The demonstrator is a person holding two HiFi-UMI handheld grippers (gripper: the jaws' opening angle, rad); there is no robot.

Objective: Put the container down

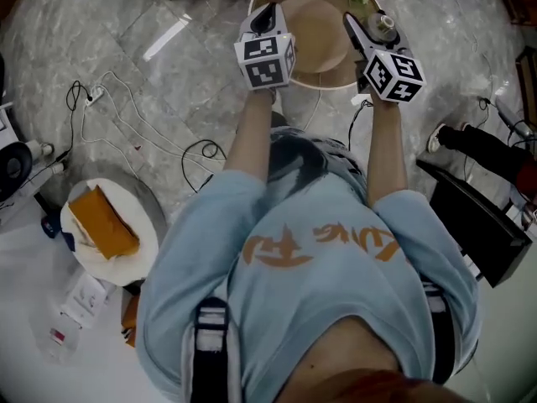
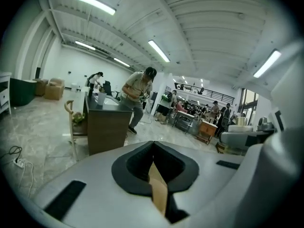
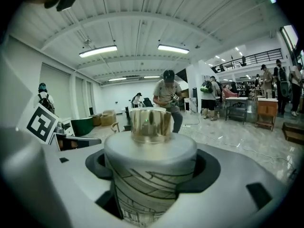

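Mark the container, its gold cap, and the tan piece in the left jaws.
container (image 3: 142,189), right gripper view, patterned side wall.
gold cap (image 3: 151,125), right gripper view, cap's front face.
tan piece (image 2: 158,193), left gripper view, edge showing between the jaws.

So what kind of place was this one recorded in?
Probably a big open workshop or lab hall: long ceiling strip lights, work tables with people standing around them, a mezzanine railing, and loose cables trailing across the polished stone floor.

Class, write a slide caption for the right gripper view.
Right gripper clamps a white, line-patterned container topped by a gold cap.
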